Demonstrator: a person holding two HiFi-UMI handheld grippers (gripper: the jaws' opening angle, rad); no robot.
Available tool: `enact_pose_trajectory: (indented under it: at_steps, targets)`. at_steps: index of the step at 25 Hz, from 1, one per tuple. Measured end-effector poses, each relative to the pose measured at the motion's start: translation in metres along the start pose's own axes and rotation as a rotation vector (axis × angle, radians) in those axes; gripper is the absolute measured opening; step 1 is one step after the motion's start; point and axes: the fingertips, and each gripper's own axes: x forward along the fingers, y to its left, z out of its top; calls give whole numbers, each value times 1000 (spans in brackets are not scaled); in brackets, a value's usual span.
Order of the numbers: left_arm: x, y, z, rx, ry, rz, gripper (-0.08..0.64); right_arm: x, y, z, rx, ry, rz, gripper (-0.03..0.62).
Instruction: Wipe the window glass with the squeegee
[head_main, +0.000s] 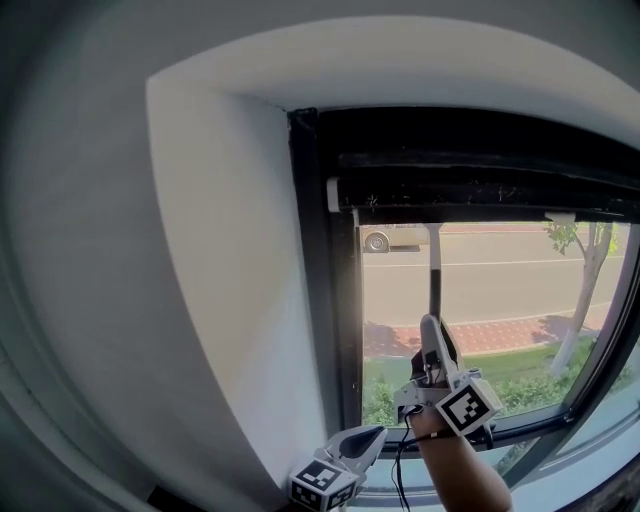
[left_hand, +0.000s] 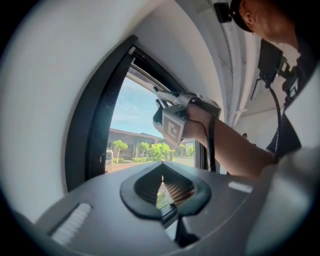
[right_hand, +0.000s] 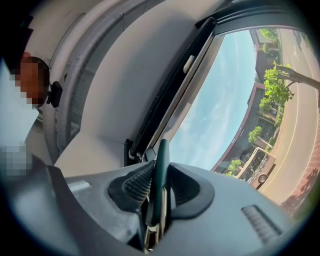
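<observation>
The left gripper's (left_hand: 162, 168) jaws are pressed together at the tips with nothing between them. It hangs low and near, beside the white wall (head_main: 225, 270), at the lower left corner of the dark window frame (head_main: 320, 280). Just to its right and higher, the right gripper (right_hand: 159, 170) pinches the dark handle of the squeegee (head_main: 435, 272). The handle stands upright against the window glass (head_main: 505, 290) and reaches up to the pane's top edge.

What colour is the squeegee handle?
Dark green; the squeegee handle shows best in the right gripper view.
</observation>
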Motion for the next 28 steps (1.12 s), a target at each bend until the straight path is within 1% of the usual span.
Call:
enact_pose_trajectory:
  at_steps: [3,5,10,18,24,28]
  targets:
    - [1,1,-15,1,39,-17,5,-4,-3,-8,8,33,-4,103]
    - [1,0,-19,-8,51,-21,5,-7,-5,-14,13,61,-7,103]
    - [0,1,-16,-21,35,-10,5,-18,-13,-27,34,121,-27,101]
    - [-2,-1,-26,-28,55,-9,5,-42,-23,-42,59,187,-29,101]
    - [-1,-10,-33,-52,70,-7,5,-64,-35,-61,73,248,-60,103]
    - [-2,-11,-34,-36,72,-3,5,-82,-46,-78,89,294,-82,103]
